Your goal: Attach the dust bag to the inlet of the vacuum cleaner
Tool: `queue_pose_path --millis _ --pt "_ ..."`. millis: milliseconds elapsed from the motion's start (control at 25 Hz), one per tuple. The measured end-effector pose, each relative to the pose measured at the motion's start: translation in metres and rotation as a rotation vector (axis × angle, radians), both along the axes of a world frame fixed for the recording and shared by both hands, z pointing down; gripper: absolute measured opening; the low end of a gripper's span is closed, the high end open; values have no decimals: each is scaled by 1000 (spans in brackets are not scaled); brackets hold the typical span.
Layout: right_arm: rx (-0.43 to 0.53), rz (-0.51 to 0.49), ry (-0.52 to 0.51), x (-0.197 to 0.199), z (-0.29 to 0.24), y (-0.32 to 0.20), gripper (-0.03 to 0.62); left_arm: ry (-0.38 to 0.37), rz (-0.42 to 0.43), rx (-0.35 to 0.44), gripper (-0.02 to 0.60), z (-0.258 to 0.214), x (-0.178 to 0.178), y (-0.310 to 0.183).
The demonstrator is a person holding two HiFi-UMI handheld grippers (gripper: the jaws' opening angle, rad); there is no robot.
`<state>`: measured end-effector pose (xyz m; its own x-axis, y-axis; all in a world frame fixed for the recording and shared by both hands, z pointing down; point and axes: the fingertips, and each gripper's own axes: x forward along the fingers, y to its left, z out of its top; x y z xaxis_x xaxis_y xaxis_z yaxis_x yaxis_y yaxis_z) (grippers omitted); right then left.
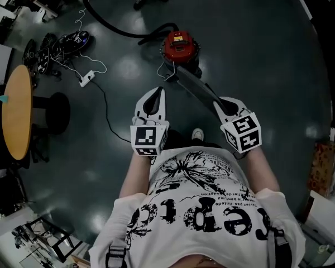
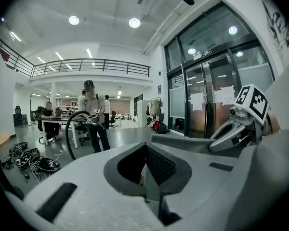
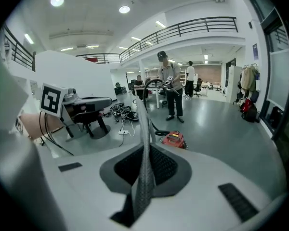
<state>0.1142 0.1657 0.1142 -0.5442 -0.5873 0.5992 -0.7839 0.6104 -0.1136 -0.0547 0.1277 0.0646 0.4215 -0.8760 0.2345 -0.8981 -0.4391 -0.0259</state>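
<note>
Floor (image 1: pixel 257 54): dark and glossy, open ahead; bears the vacuum and a black hose (image 1: pixel 114 25) curving away from it.
Vacuum cleaner (image 1: pixel 181 46): red and squat, standing on the floor in front of both grippers and well apart from them; inlet not to be made out from here.
Dust bag (image 1: pixel 194 88): long, flat and grey, reaching forward from the right gripper toward the vacuum, clear of the floor; shows edge-on as a mesh-textured strip in the right gripper view.
Right gripper (image 1: pixel 218 102): clamped on the near end of the dust bag, pinching it between both pads.
Left gripper (image 1: pixel 156 92): jaws pressed together with nothing between them; held beside the right one, apart from the bag.
Step in hand: probably bringing the bag up to the vacuum — attachment not yet begun.
Next move: calls for closing the gap to the vacuum, finding the inlet and turning the bag's opening to face it — likely with the free left gripper steadying the bag's far end or the vacuum body during the push.
</note>
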Motion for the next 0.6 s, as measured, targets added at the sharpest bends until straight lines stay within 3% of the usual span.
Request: queue_pose_path --millis 320,600 --pt "-85 -5 13 30 44 -51 25 -2 -26 -72 4 40 16 -51" --pt "-110 -49 32 8 81 -91 25 28 56 -104 3 74 15 -118"
